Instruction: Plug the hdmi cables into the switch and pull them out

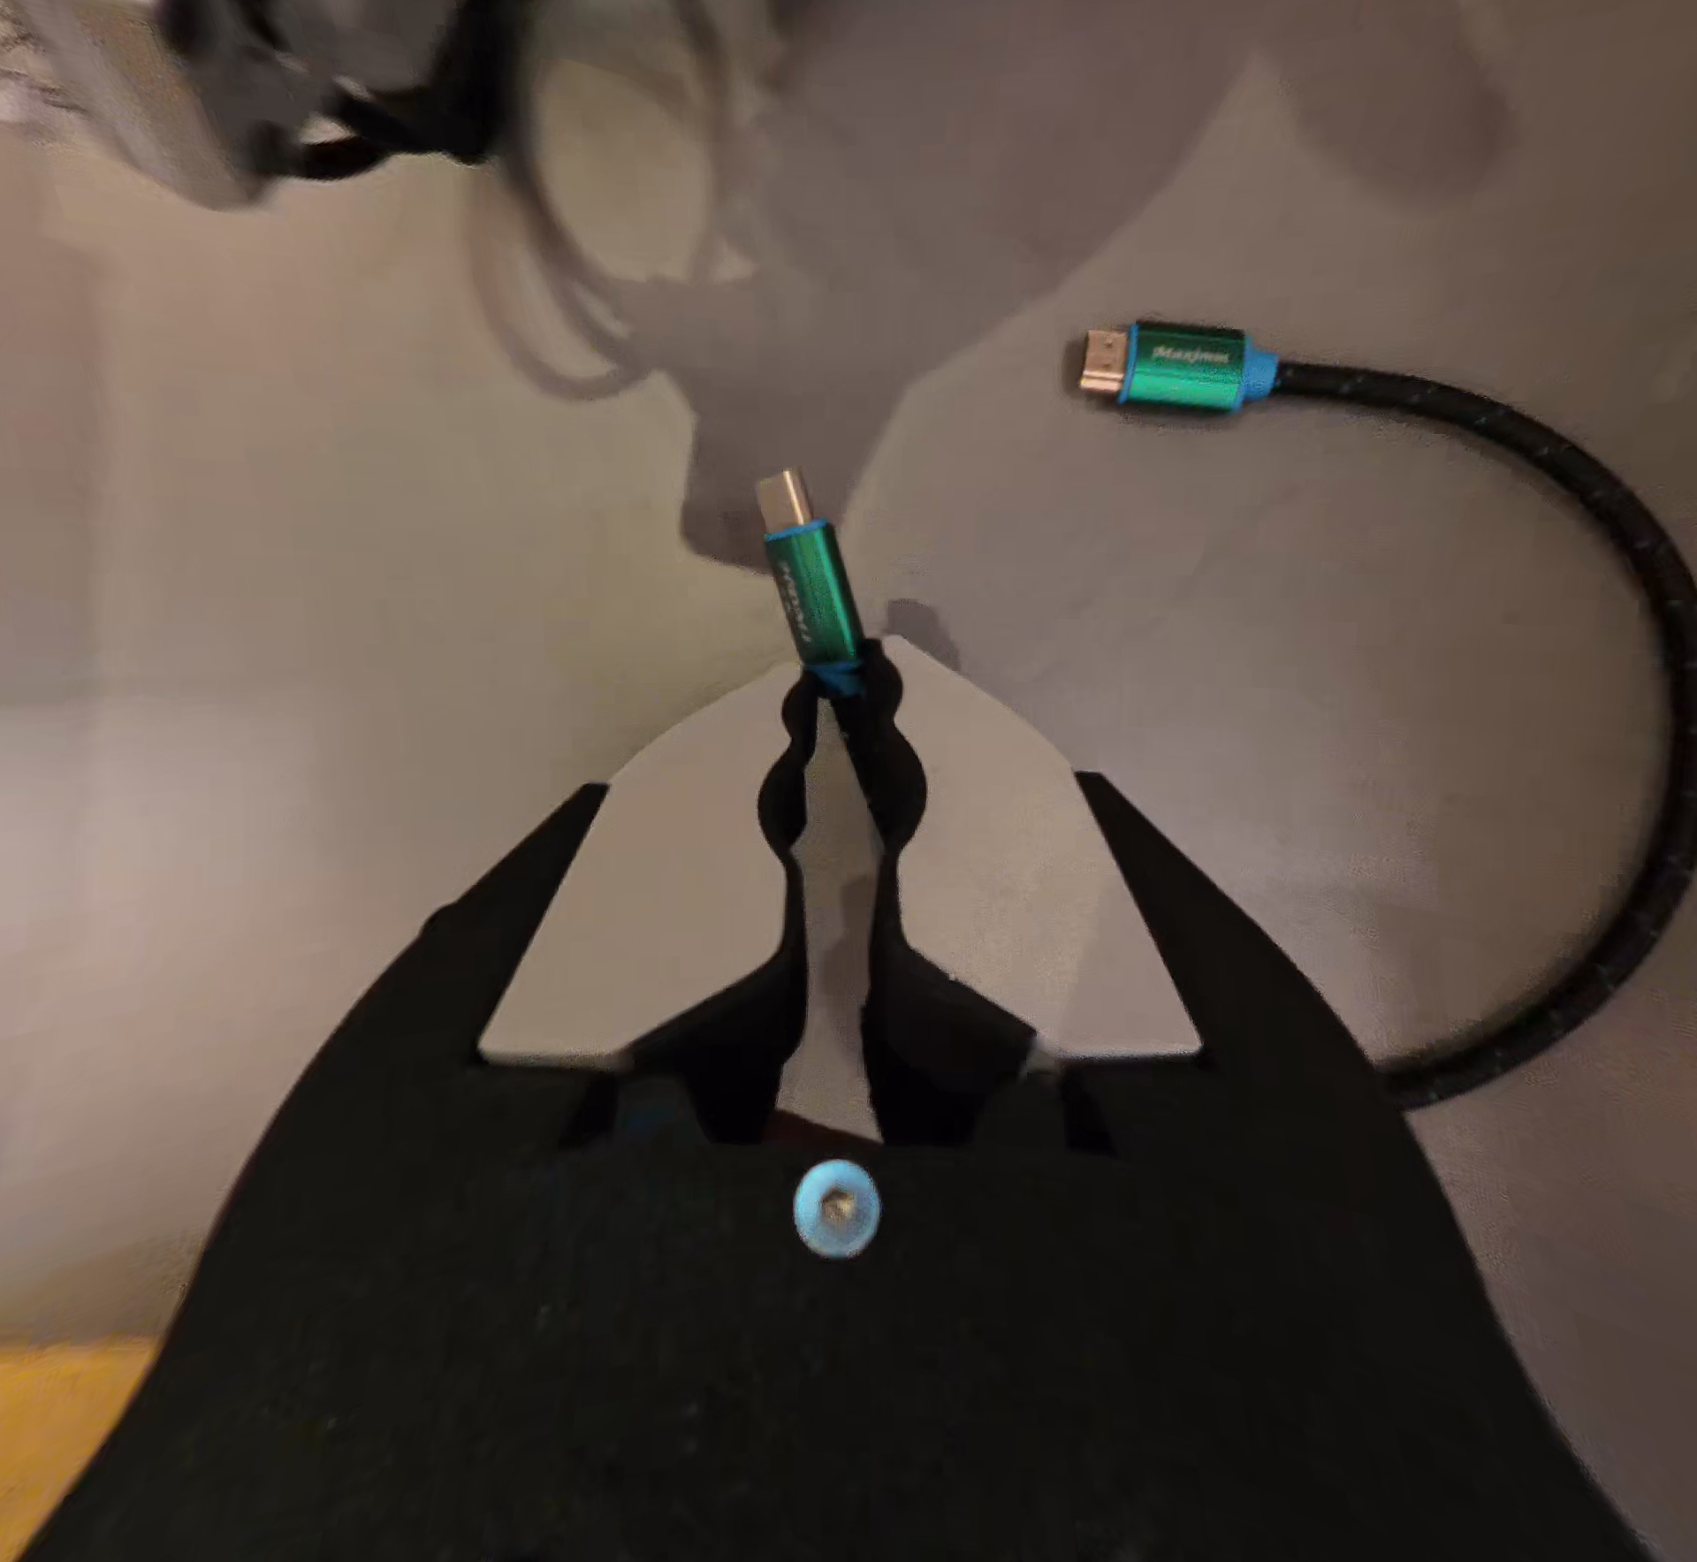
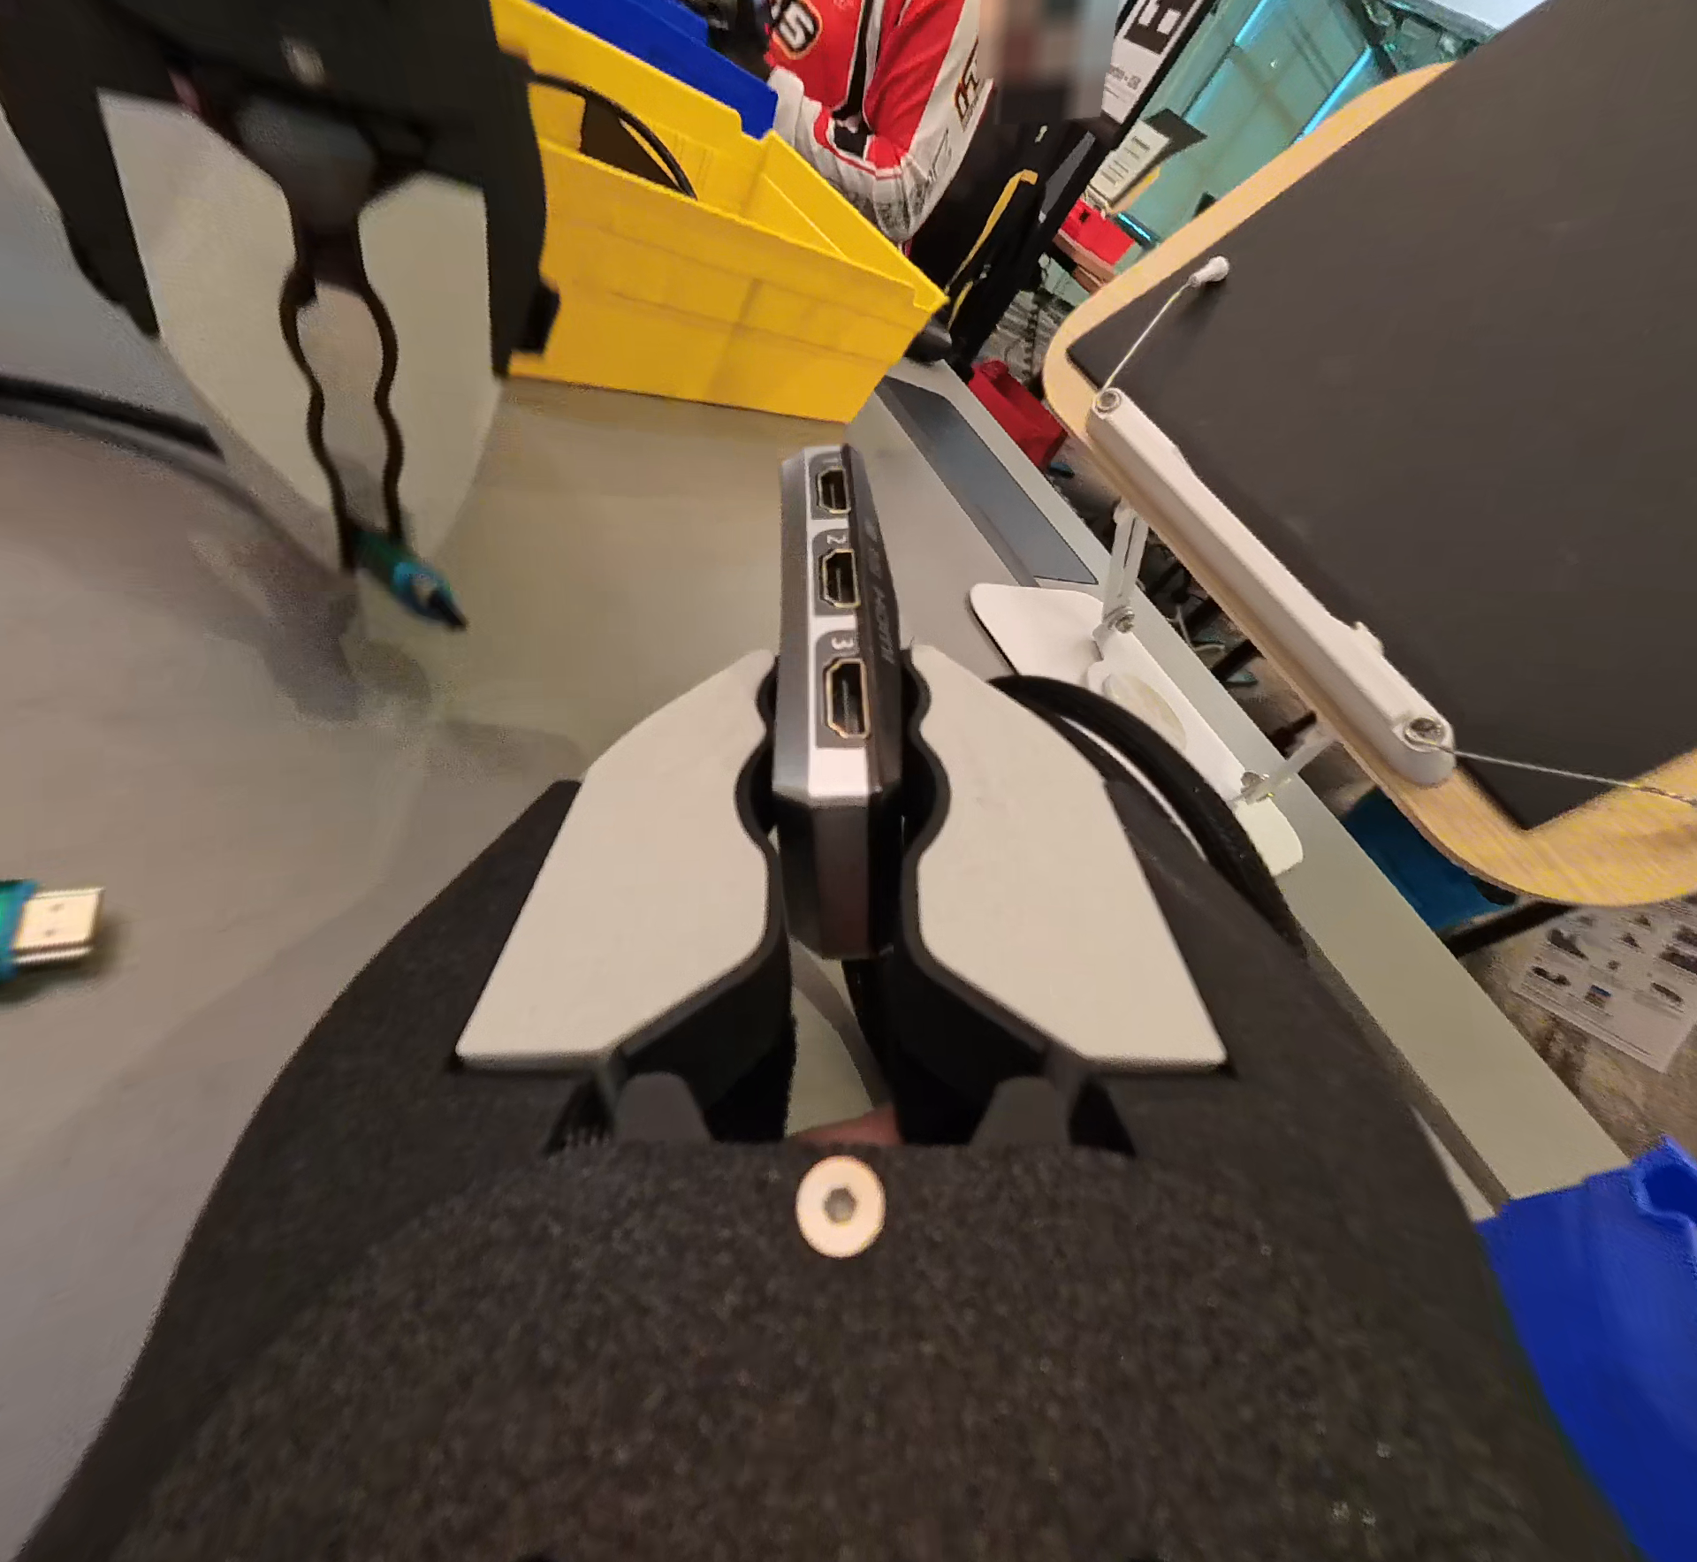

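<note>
1. The left gripper (image 1: 840, 673) is pinching an HDMI plug (image 1: 808, 590) by its cable end, its metal tip pointing forward and slightly left
2. The right gripper (image 2: 840, 710) is clamping the switch (image 2: 831, 691) on edge, its three empty ports (image 2: 845, 696) facing left toward the plug
3. The switch's long axis is running away along the fingers
4. A second plug (image 1: 1166, 365) is lying loose on the grey table (image 1: 275, 599), well apart

My left wrist view is dim and warm, with broad soft shadows on the grey table (image 1: 275, 508) and heavy motion blur toward eleven o'clock. My right wrist view is brighter, daylit from one o'clock, edges bowed by wide-angle distortion and smeared at nine o'clock.
</note>
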Motion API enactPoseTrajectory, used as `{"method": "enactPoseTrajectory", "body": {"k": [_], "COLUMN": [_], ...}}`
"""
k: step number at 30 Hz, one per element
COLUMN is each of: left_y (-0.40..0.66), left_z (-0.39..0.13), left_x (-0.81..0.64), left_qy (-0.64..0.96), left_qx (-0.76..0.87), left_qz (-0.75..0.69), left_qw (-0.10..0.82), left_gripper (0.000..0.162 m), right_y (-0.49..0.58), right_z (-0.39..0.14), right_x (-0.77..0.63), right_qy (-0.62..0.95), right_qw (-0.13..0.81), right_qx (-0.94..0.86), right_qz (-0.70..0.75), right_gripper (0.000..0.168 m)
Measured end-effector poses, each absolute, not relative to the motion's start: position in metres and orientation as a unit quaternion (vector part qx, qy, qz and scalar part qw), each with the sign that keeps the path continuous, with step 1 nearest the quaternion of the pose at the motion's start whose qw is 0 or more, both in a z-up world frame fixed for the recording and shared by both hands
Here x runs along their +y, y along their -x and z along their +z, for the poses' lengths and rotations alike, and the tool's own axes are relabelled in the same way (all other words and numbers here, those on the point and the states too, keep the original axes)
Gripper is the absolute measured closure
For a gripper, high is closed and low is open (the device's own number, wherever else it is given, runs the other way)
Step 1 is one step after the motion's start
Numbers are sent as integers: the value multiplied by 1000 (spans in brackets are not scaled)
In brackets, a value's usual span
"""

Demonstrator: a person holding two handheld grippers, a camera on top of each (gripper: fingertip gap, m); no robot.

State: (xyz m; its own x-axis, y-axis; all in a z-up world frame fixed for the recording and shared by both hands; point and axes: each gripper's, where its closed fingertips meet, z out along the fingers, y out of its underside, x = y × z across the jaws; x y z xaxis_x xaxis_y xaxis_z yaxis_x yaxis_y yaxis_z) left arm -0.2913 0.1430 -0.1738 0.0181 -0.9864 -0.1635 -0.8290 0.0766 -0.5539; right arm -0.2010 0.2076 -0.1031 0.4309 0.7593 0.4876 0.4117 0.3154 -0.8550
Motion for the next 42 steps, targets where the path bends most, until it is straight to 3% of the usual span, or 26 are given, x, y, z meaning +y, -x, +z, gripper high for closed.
{"method": "enactPoseTrajectory", "body": {"k": [4, 8, 13, 17, 22, 29, 36, 38, 42], "left_y": [314, 312, 294, 278, 285, 304, 361, 361, 342], "left_z": [-170, -175, -172, -137, -89, -100, -126, -116, -99], "left_x": [158, 152, 128, 111, 109, 111, 136, 134, 124], "left_qy": [688, 763, 825, 770, 673, 722, 849, 848, 829], "left_qx": [663, 558, 378, 269, 179, 222, 317, 321, 292], "left_qz": [-7, -52, -294, -511, -666, -582, -208, -192, -293], "left_qw": [296, 322, 299, 272, 267, 300, 367, 376, 376], "left_gripper": [152, 151, 151, 150, 151, 151, 151, 150, 152], "right_y": [205, 210, 211, 211, 210, 209, 212, 212, 212], "right_z": [-110, -114, -112, -110, -105, -104, -106, -107, -107], "right_x": [209, 206, 204, 202, 202, 202, 201, 201, 201], "right_qy": [568, 564, 563, 563, 567, 571, 568, 567, 568], "right_qw": [620, 618, 618, 619, 620, 619, 617, 616, 616], "right_qx": [-533, -542, -541, -538, -530, -525, -532, -533, -533], "right_qz": [89, 79, 87, 100, 117, 125, 119, 119, 120], "right_gripper": [147, 147, 147, 148, 147, 147, 147, 147, 147]}}
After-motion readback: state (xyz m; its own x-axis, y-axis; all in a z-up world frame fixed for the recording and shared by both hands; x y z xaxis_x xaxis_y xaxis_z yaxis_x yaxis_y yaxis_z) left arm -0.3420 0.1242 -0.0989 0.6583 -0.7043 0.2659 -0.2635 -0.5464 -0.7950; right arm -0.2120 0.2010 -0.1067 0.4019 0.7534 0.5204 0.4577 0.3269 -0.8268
